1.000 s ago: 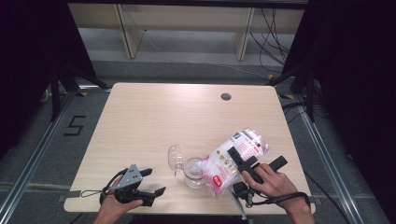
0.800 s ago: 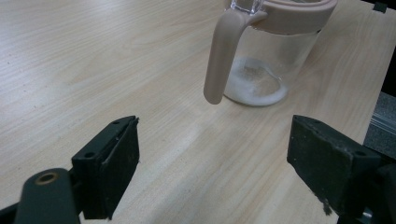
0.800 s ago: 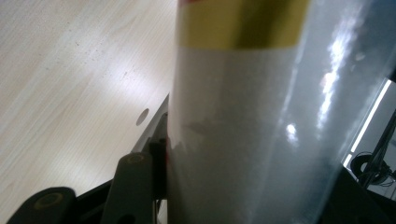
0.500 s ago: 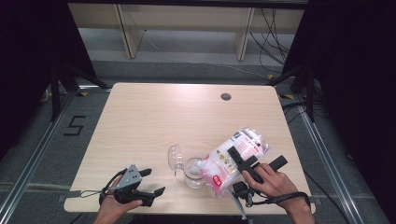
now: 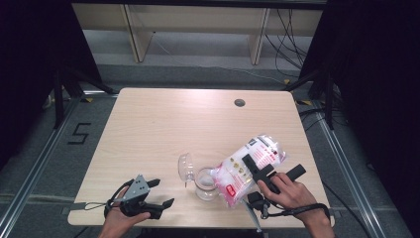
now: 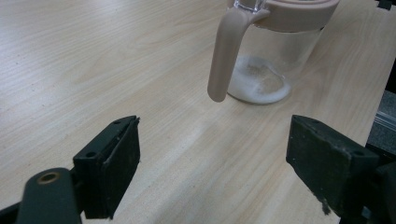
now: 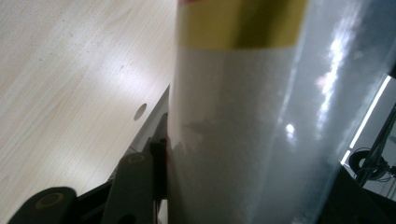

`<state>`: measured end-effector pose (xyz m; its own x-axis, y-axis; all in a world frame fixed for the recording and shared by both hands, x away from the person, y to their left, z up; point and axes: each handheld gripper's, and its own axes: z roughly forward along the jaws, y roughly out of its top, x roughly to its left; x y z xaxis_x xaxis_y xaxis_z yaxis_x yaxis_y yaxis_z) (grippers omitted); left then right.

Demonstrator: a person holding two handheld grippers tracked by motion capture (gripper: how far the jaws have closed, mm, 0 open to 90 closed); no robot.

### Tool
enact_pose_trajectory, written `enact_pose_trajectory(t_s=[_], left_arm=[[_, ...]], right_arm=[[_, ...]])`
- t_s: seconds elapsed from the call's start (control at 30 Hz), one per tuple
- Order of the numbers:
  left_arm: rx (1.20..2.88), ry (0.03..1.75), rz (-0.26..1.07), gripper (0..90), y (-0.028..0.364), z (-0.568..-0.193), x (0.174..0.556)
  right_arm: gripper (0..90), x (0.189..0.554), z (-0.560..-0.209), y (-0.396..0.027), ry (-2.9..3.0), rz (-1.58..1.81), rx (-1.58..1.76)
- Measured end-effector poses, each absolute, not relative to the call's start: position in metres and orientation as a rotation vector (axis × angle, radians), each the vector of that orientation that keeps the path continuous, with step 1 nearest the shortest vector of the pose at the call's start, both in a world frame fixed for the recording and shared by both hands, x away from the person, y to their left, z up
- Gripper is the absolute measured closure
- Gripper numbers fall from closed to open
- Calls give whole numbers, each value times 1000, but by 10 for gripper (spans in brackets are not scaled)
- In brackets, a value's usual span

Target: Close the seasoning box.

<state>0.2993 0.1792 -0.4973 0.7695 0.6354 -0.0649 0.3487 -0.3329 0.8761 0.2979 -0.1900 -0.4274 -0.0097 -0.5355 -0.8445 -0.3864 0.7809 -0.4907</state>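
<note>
Wooden table (image 5: 163, 124); right gripper (image 5: 261, 171) clamps tilted bag (image 5: 247, 168), seemingly over jar (image 5: 205, 182); left gripper (image 5: 159, 193) wide open, empty.

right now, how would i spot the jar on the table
Find the near edge of the wooden table, between the two hands. The glass jar stands upright there with its hinged lid flipped open, white powder on its bottom, directly under the tilted plastic bag.

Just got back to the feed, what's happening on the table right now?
A person is pouring from a plastic bag of white powder into a glass jar near the table's front edge. The right tool is shut on the bag, tipped with its low end at the jar mouth. The jar's lid stands flipped open. The left tool sits open beside the jar, holding nothing.
</note>
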Motion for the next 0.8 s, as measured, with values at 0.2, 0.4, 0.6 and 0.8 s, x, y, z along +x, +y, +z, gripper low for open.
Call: enact_pose_trajectory(t_s=[0.2,0.4,0.6,0.8], left_arm=[[1963,738,357,171,180,-497,300],[1966,741,358,171,179,-497,299],[1962,739,358,171,179,-497,300],[1963,753,352,170,178,-498,298]], right_arm=[[564,299,-429,-190,1627,-139,-746],[564,298,-429,-190,1626,-134,-748],[565,297,-429,-189,1626,-133,-751],[566,297,-428,-189,1618,-138,-758]])
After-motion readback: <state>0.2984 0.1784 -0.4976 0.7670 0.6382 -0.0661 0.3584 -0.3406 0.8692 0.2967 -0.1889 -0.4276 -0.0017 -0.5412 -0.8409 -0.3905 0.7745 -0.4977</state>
